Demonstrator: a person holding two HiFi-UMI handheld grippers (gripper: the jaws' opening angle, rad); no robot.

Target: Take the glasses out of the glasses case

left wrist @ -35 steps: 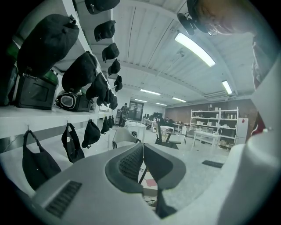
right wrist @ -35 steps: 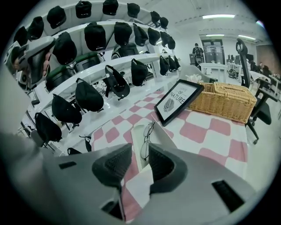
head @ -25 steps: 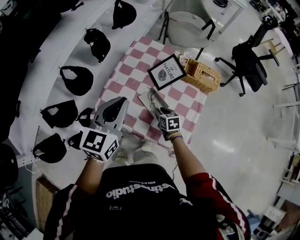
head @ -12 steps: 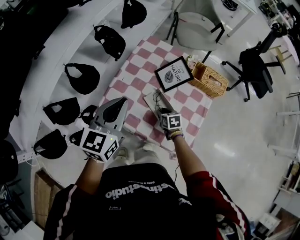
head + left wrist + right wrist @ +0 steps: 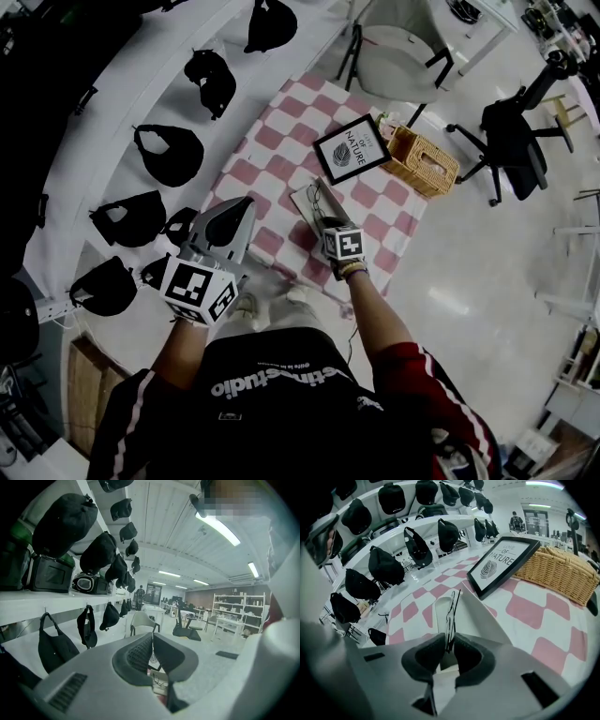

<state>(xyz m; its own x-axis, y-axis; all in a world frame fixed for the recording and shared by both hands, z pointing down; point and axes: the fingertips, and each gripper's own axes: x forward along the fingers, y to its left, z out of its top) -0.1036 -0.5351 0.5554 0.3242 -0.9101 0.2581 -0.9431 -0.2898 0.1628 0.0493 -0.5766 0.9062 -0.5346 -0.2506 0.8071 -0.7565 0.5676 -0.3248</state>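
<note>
Grasp stage of the removal. Closing the right tongs on the thin black-framed glasses, with the folded frame standing on edge between the two dark pads and both pads appearing to meet it.

Leaving the glasses, for now, inside the open white glasses case, not yet lifted. Resting the case on the pink-and-white checked cloth covering the desk, just inside the middle of the near edge, within easy reach. Taking the frame at its near end, probably to spare the lenses and to keep the raised lid out of the way of the lift.

Reaching the right forearm forward from the body and bending the wrist so that the right tongs are pitching steeply down onto the glasses from the near side.

Keeping the left tongs raised above the near left corner of the desk, well apart from the case, and pointing nearly level across it. Holding the left tongs closed on nothing, pads together. Judging this a waiting pose, with the case light enough to need no steadying so far.

Standing the black-framed printed sign and the woven wicker basket towards the far right corner, clear of the working area.
</note>
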